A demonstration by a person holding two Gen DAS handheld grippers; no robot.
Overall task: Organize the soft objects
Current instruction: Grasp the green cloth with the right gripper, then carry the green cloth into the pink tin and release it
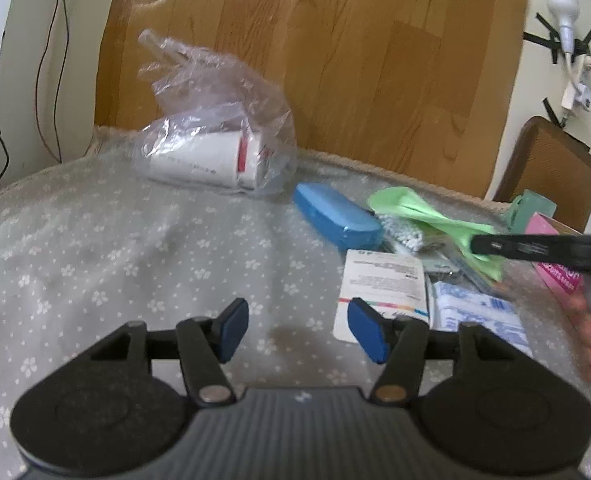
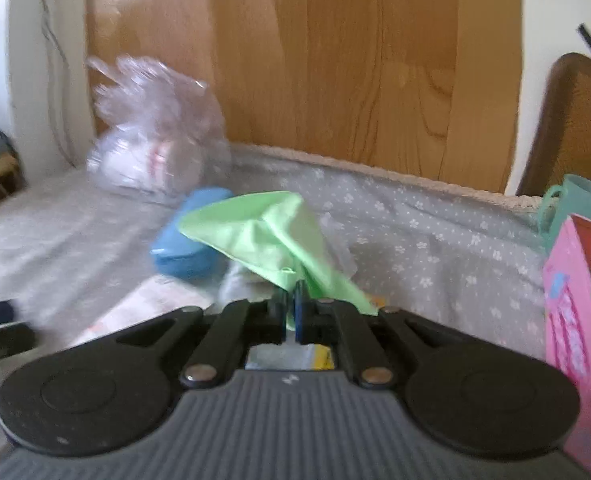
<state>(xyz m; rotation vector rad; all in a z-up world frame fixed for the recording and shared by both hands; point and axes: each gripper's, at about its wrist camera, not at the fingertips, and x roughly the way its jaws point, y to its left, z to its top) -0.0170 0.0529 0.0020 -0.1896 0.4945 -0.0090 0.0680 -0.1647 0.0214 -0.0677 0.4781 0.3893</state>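
- The right hand-held gripper (image 2: 291,312) has its jaws closed on a corner of the green cloth (image 2: 267,236); the blue pads pinch the fabric between them.
- The green cloth rises from the pinch point and spreads up and to the left, directly ahead of the right hand-held gripper. Its far edge overlaps the blue case (image 2: 183,248) in the right wrist view.
- In the left wrist view the green cloth (image 1: 427,216) runs long-axis from upper left to lower right, ending at the black finger of the right hand-held gripper (image 1: 481,250), which enters from the right edge.
- The left hand-held gripper (image 1: 297,330) stands wide, jaws empty, above the grey flowered cover (image 1: 135,248), well left of the green cloth.
- The blue case (image 1: 335,216) lies closed just left of the green cloth; contents cannot be told.
- A clear plastic bag (image 1: 215,120) at the far edge holds a white container with a red band (image 1: 215,160), lying on its side.
- A white card (image 1: 383,288) and a printed packet (image 1: 475,316) lie near the left hand-held gripper's right pad.
- A pink box (image 2: 575,320) and a teal cup (image 2: 575,204) stand at the right; their contents are not visible.
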